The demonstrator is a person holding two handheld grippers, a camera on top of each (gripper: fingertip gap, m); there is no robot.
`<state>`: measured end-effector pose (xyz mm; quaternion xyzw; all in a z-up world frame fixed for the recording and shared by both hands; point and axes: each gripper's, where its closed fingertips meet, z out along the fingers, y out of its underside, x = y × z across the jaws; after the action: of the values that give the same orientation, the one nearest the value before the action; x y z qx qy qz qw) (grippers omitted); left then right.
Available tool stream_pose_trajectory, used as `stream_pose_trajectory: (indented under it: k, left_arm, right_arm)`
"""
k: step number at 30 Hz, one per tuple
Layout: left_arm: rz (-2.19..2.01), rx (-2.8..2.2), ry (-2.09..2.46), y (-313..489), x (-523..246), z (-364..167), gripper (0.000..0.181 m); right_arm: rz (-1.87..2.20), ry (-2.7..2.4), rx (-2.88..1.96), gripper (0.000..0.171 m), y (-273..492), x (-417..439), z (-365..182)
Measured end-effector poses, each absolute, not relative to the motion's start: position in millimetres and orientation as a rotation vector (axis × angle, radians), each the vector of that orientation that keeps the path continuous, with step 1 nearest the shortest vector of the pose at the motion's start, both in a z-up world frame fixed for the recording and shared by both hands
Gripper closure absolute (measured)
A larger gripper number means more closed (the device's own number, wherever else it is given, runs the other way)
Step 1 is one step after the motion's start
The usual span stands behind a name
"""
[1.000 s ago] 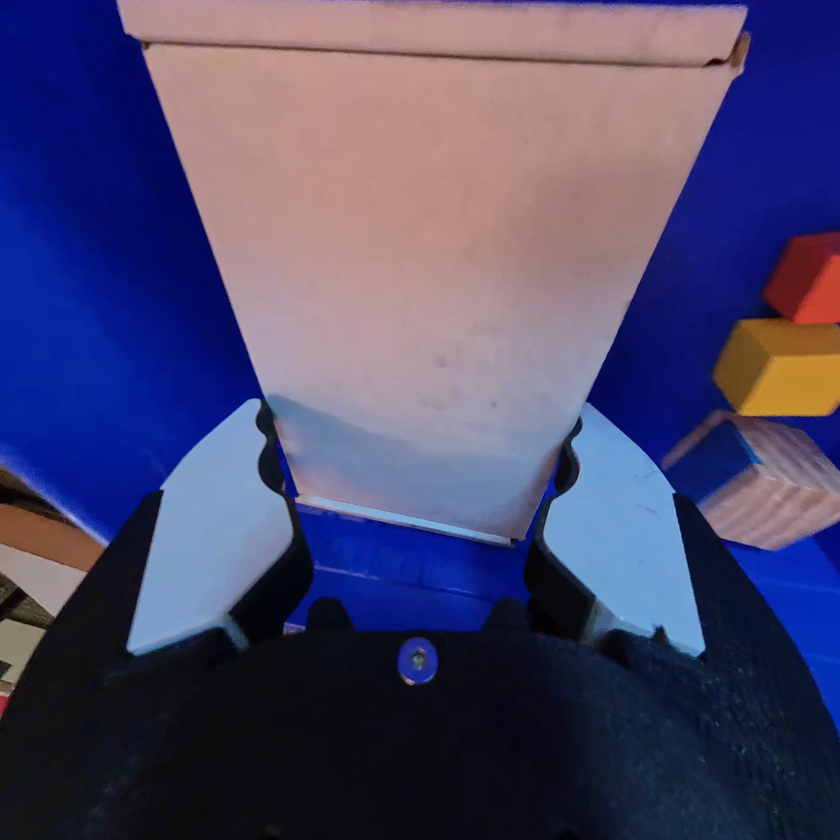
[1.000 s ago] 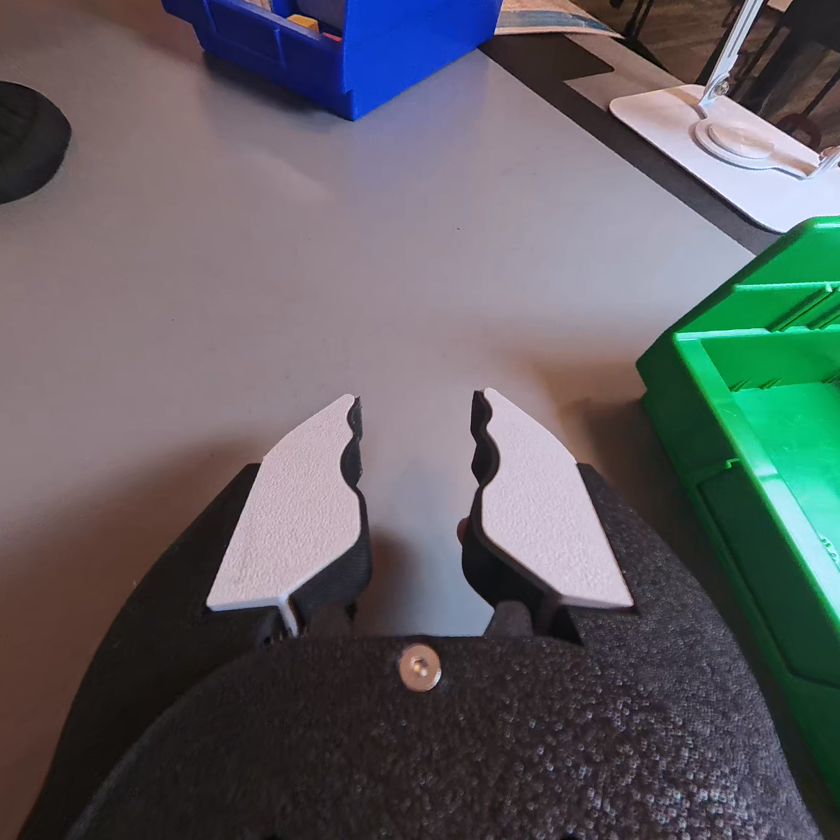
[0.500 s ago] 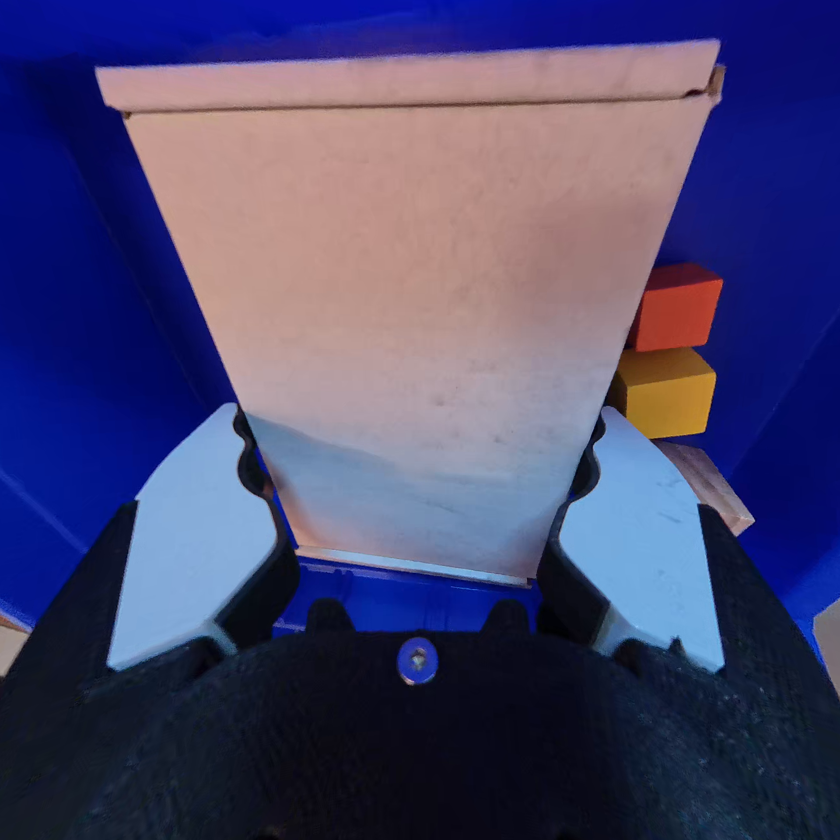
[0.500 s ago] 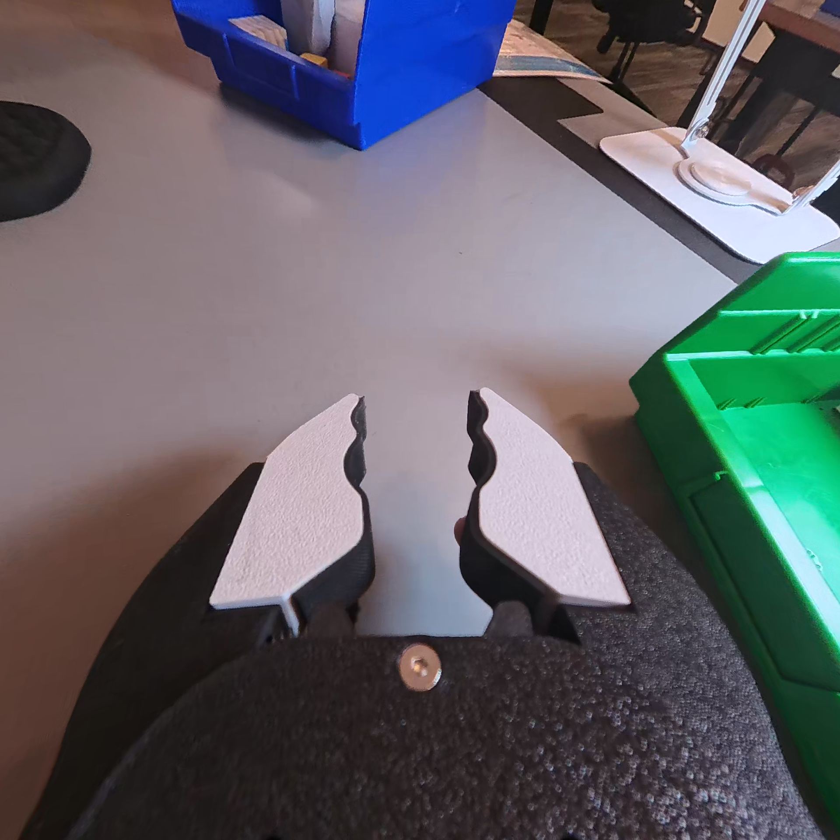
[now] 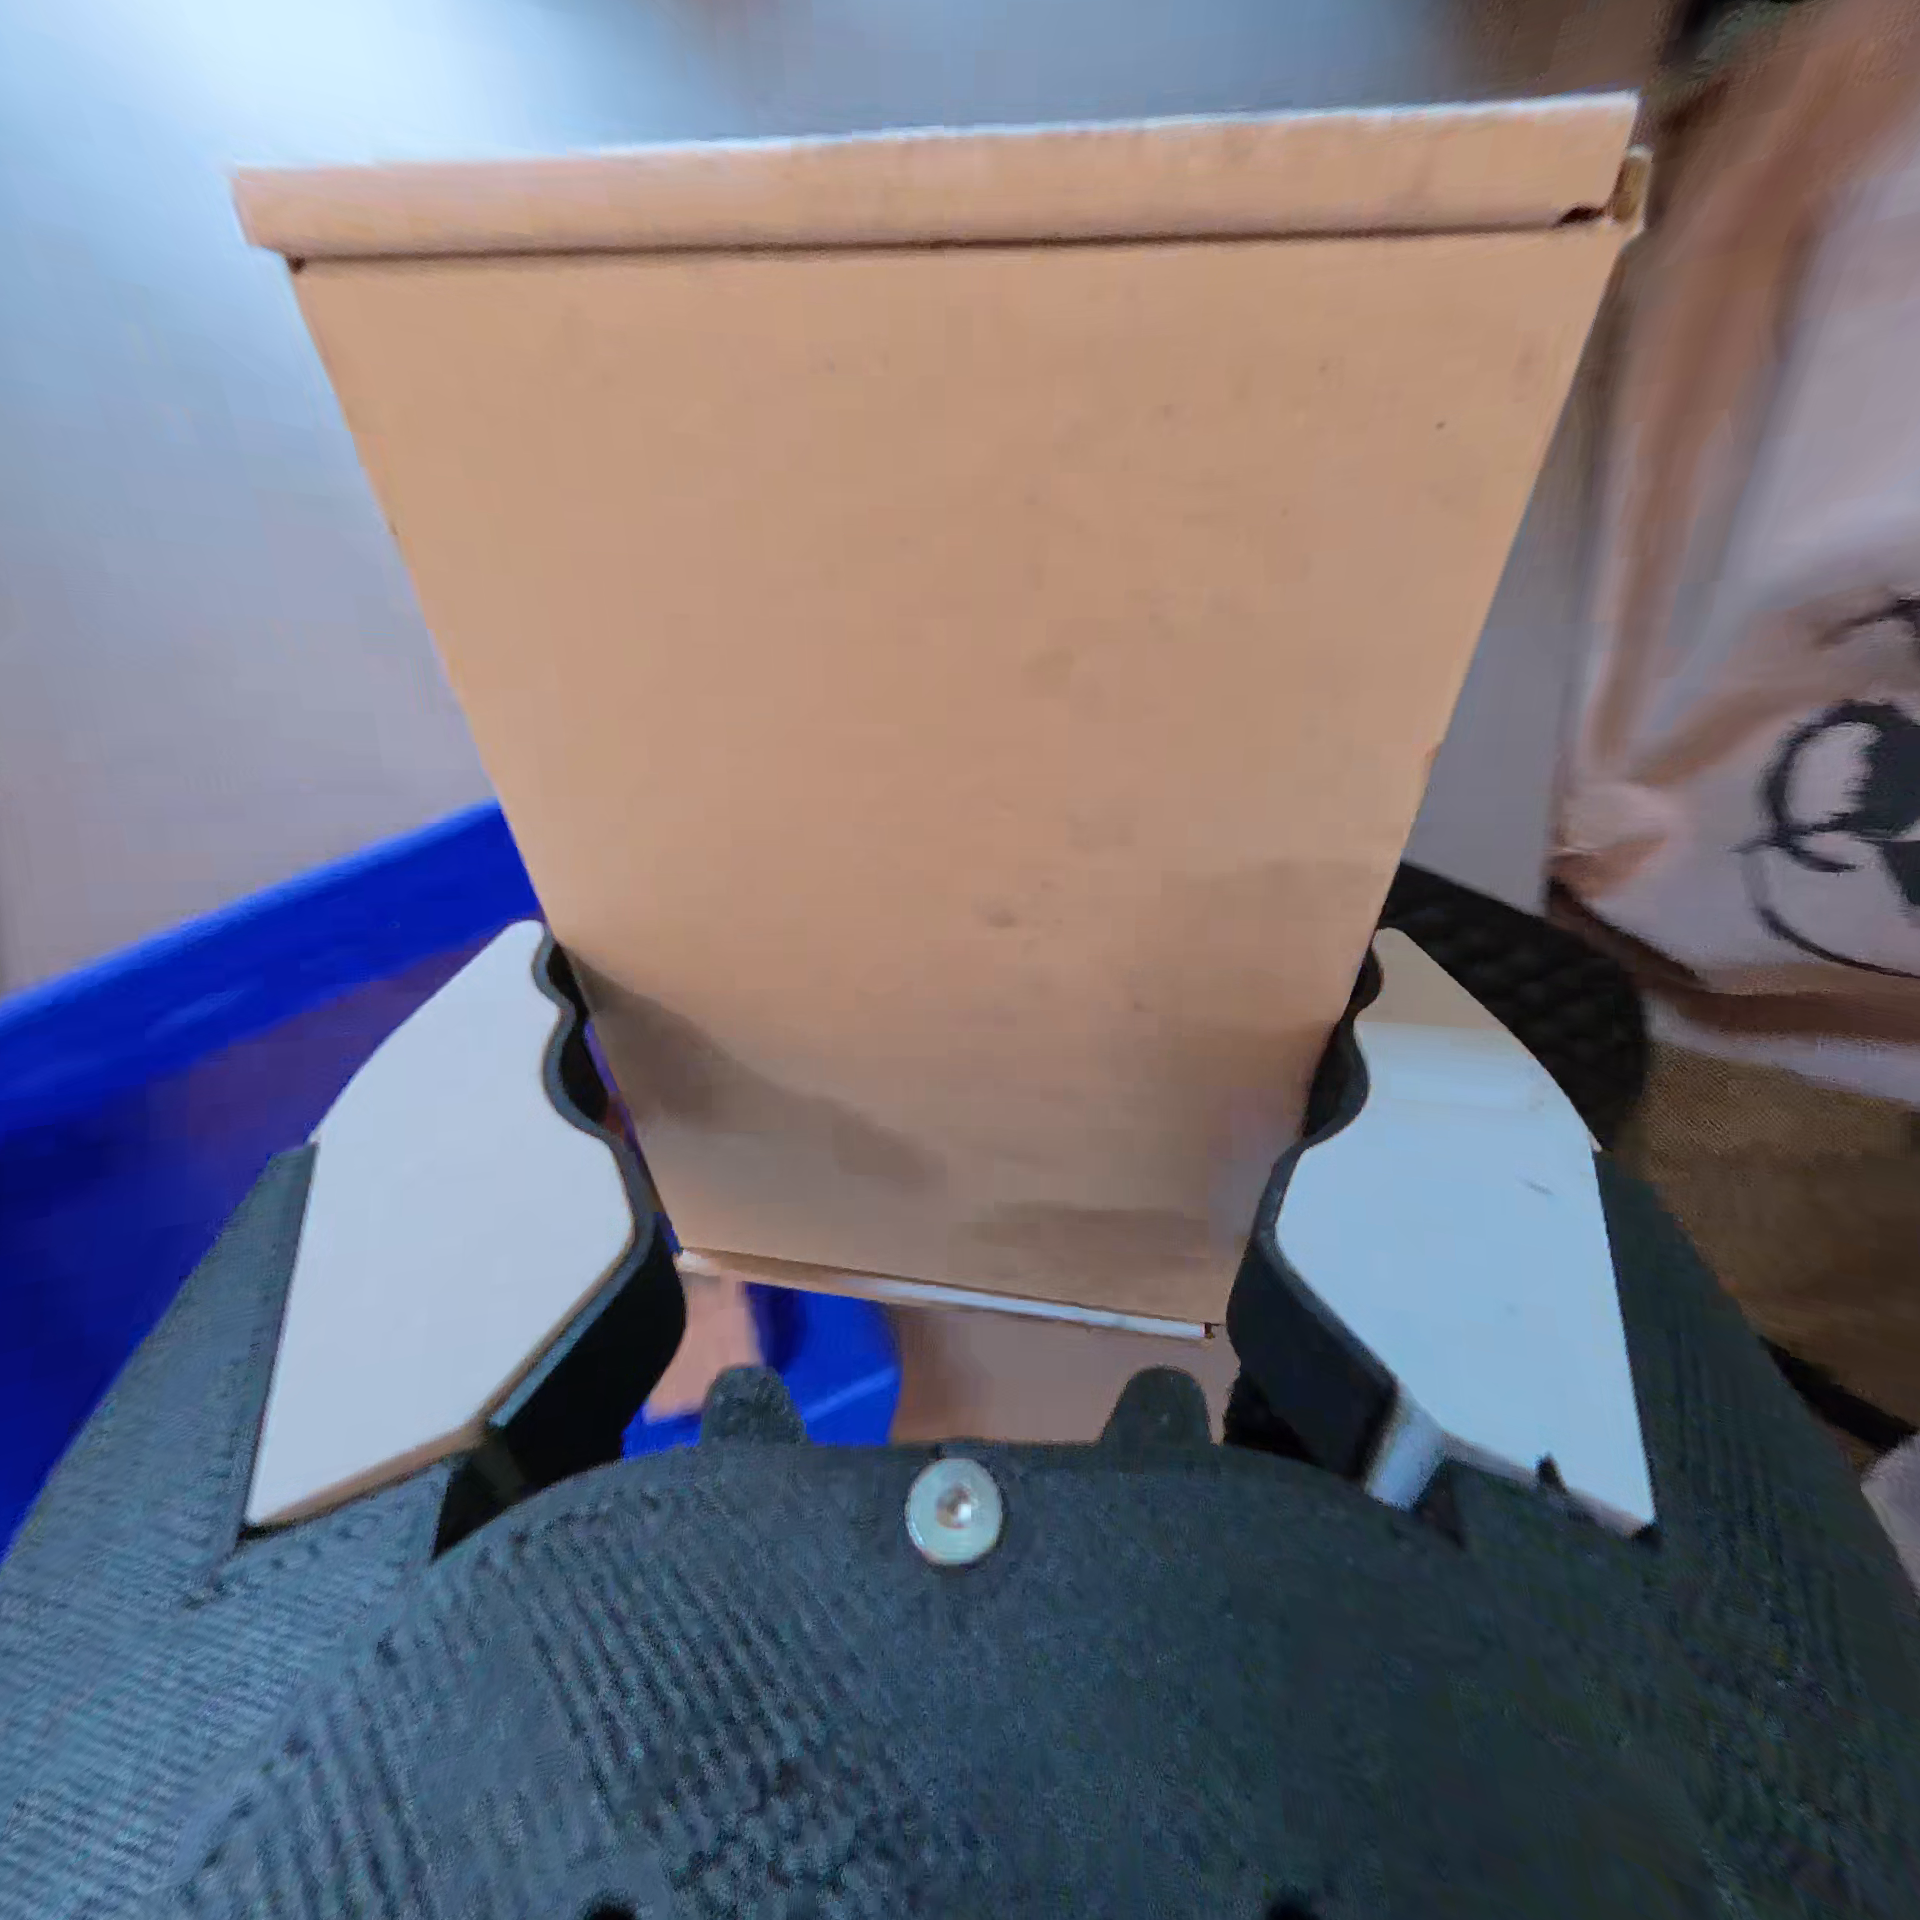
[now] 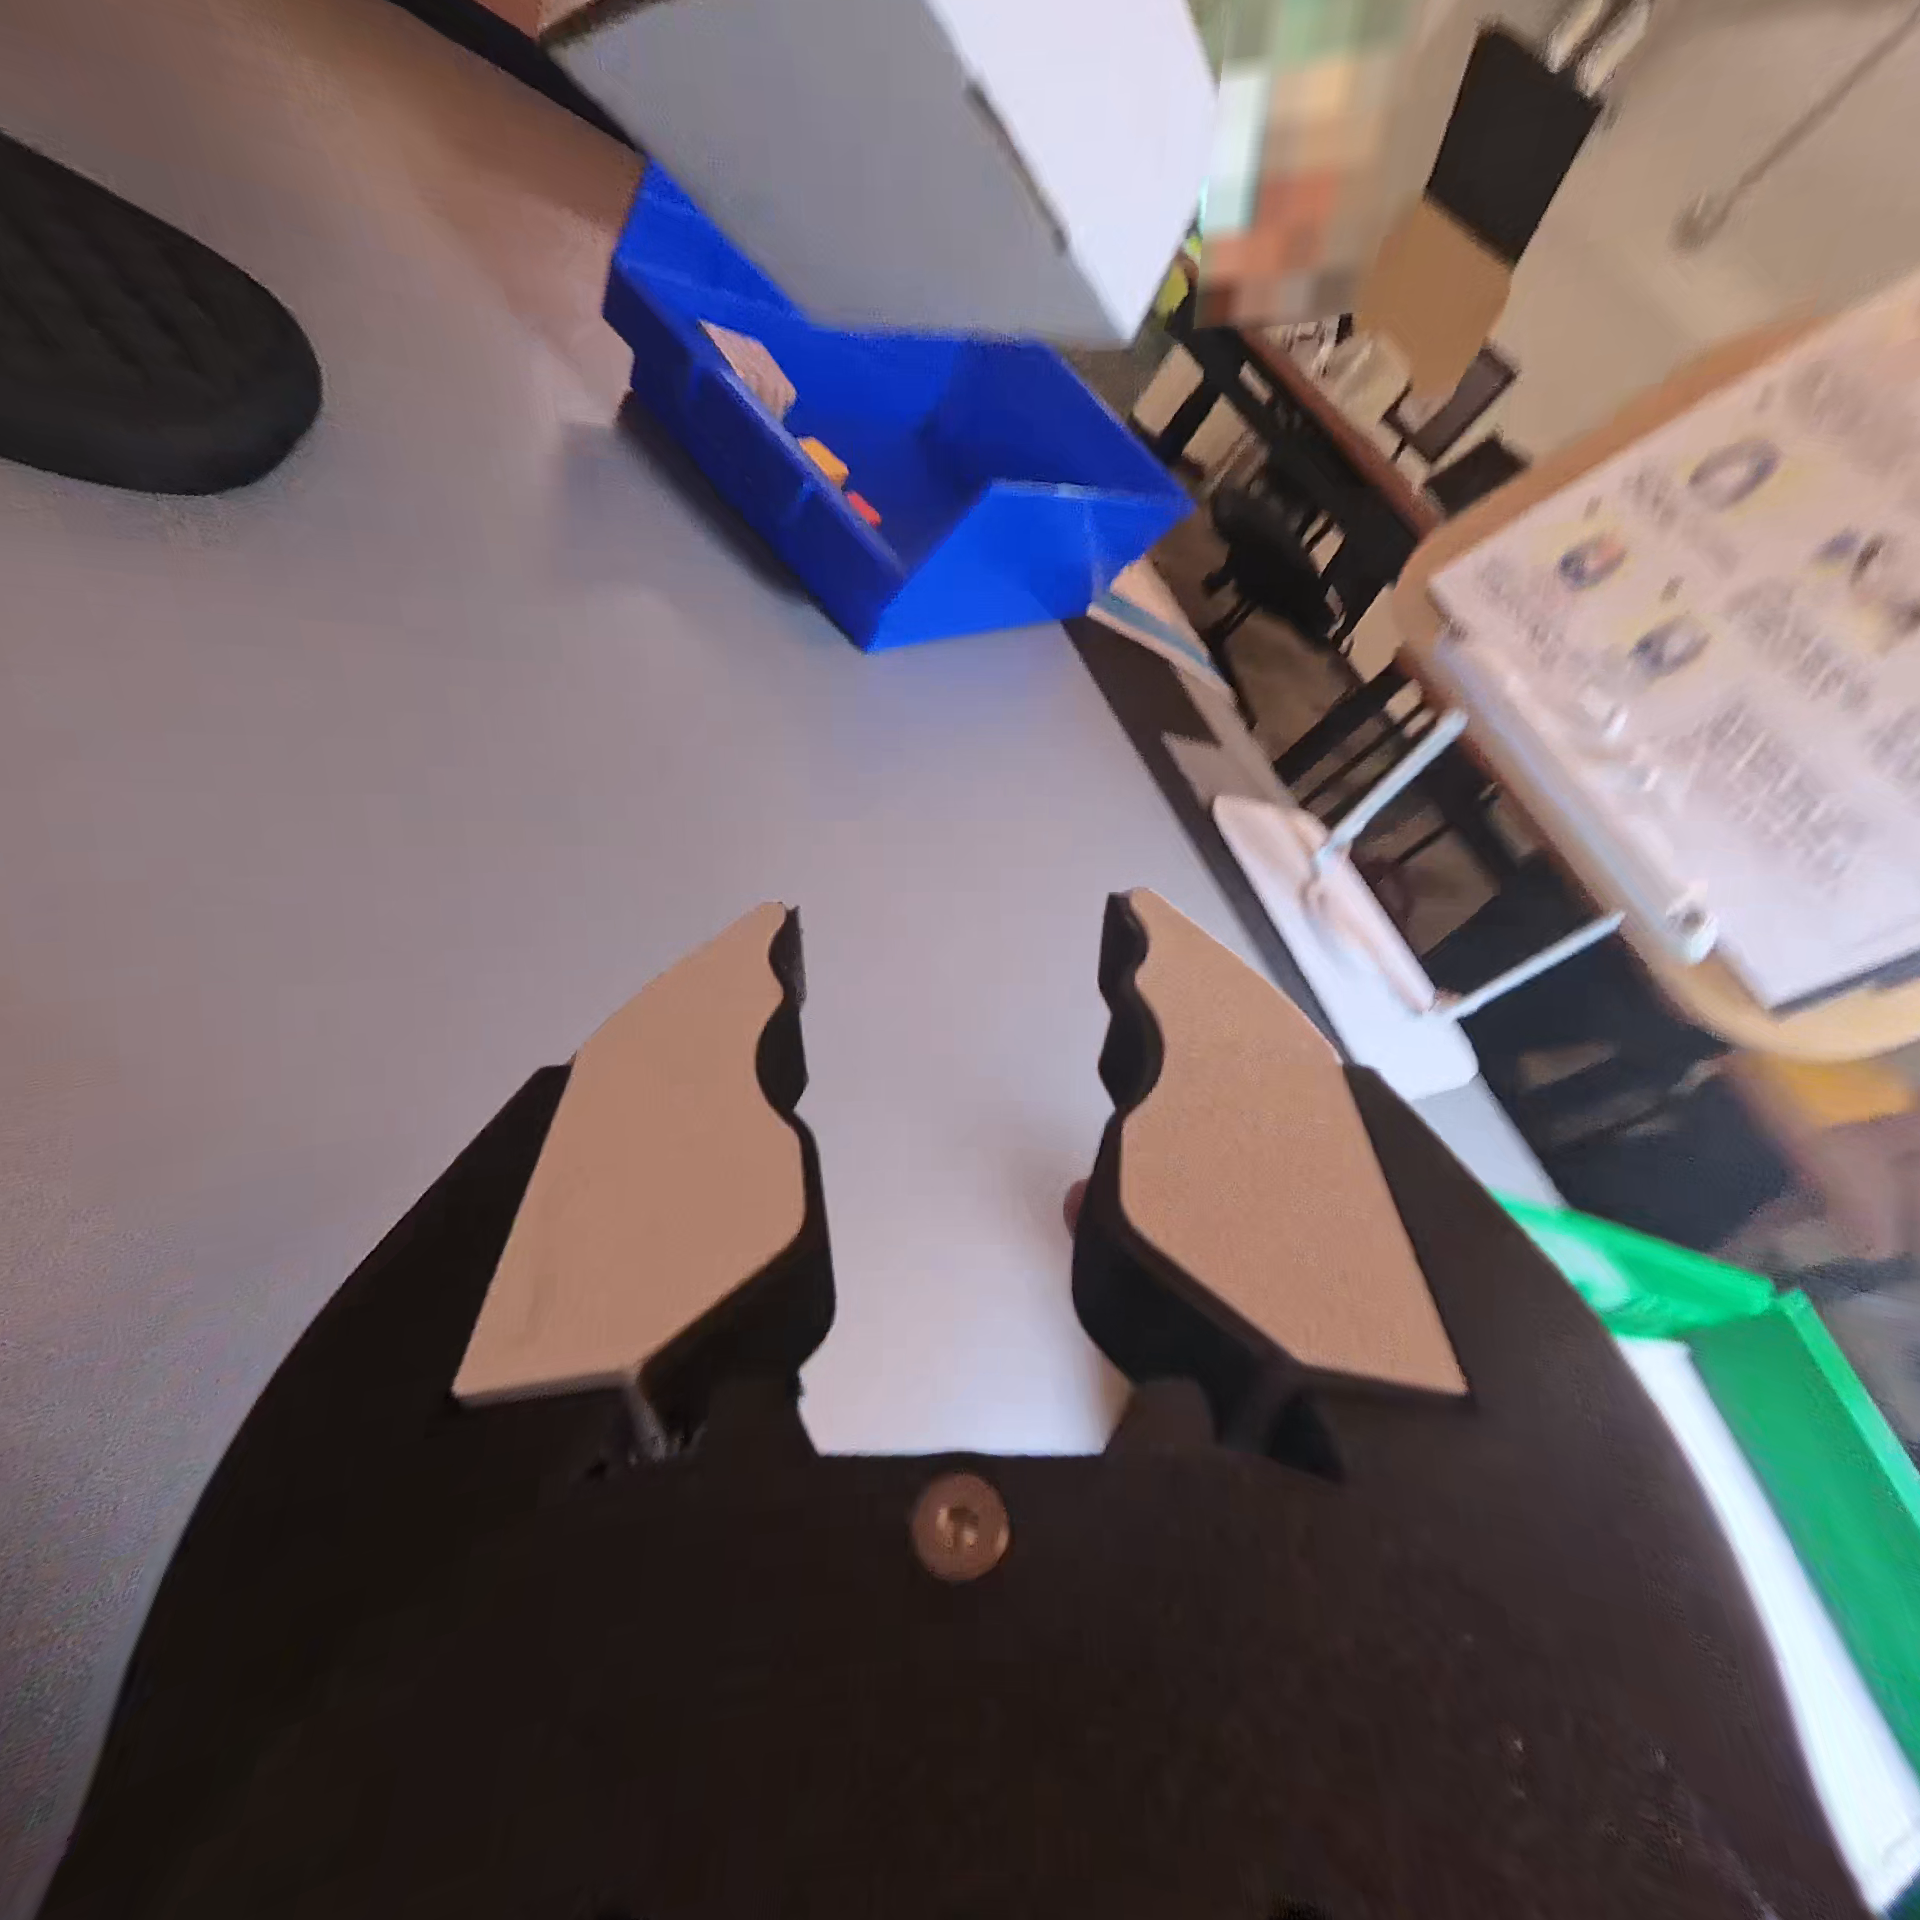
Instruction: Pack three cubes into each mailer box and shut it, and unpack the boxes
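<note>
My left gripper (image 5: 961, 935) is shut on the near end of a closed brown cardboard mailer box (image 5: 935, 623) and holds it in the air above the blue bin (image 5: 156, 1039). In the right wrist view the same blue bin (image 6: 987, 540) stands at the far side of the grey table (image 6: 416, 831). It holds a wood-coloured cube (image 6: 748, 364), a yellow cube (image 6: 826, 457) and a red cube (image 6: 862, 509). A pale box (image 6: 935, 135) hangs blurred above it. My right gripper (image 6: 951, 904) is open and empty above the table.
A green bin (image 6: 1662, 1288) sits at the right near my right gripper. A black round pad (image 6: 125, 364) lies at the table's left; it also shows in the left wrist view (image 5: 1507, 997). A person's pale shirt (image 5: 1766, 520) is to the right. Lamp bases stand past the table edge.
My left gripper has lifted the mailer box up out of the blue bin; the cubes have left its view. My right gripper has tilted and swung, and its jaws stand a little wider.
</note>
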<state>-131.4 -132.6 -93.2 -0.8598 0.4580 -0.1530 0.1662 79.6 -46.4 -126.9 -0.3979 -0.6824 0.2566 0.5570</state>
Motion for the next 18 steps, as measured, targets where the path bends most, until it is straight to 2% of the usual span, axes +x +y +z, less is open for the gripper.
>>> stream_pose_trajectory:
  k: [3,6,12,14,16,18]
  left_arm:
    - [-0.635,-2.387,1.490,-157,-64,-119,0.046]
    - [-0.807,-2.363,1.590,-170,-14,-149,0.047]
    - [-0.861,-2.402,1.758,-181,25,-188,0.046]
    - [-0.851,-2.378,1.736,-179,28,-187,0.050]
    - [-0.881,-2.328,1.599,-169,31,-174,0.066]
    - [-0.809,-2.203,1.488,-155,26,-158,0.068]
  right_arm:
    - [0.523,-1.650,-0.743,0.116,-81,69,-108]
    - [0.421,-1.698,-0.575,0.109,-113,60,-103]
    - [0.273,-1.901,-0.392,0.102,-150,53,-148]
    - [0.326,-1.893,-0.412,0.104,-151,57,-150]
    - [0.473,-1.893,-0.537,0.104,-143,62,-150]
    - [0.682,-1.881,-0.730,0.104,-126,69,-154]
